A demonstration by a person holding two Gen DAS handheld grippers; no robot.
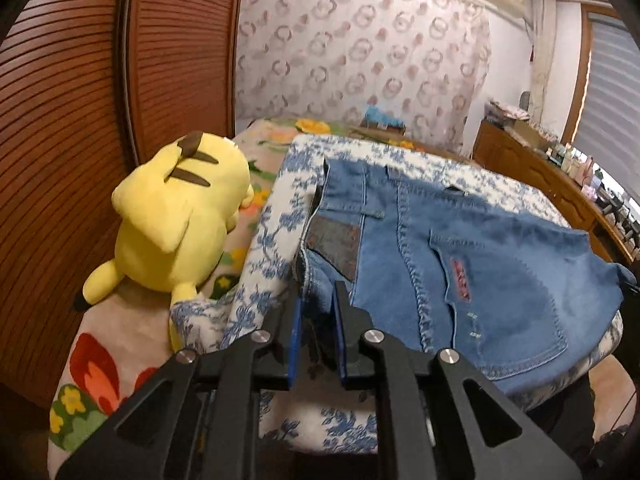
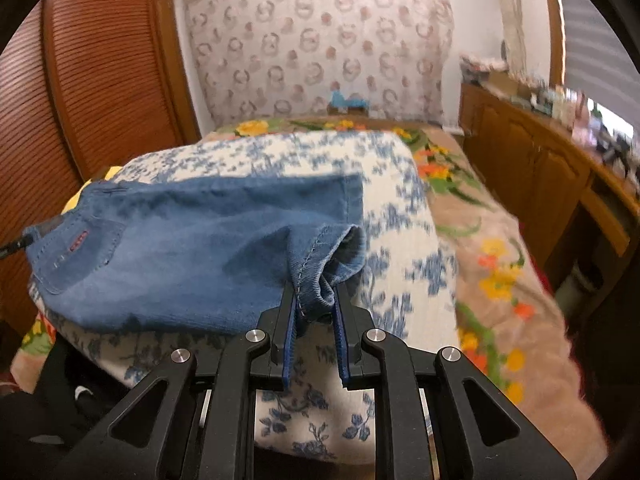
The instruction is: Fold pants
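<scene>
Bedroom scene: yellow plush toy (image 1: 180,216) lies face-down on a flowered bedspread (image 2: 496,264), just left of a blue-and-white floral quilt (image 1: 276,216); ribbed wooden door (image 1: 72,120) at left, wood cabinet (image 2: 532,168) w/ clutter at right. Blue denim pants (image 1: 460,264), folded over, lie on the quilt, back pocket & leather waist patch up, heavy stitched seams. Left gripper (image 1: 318,300) jaws narrow, pinching waistband edge. Right gripper (image 2: 316,304) jaws narrow, clamping a bunched hem.
</scene>
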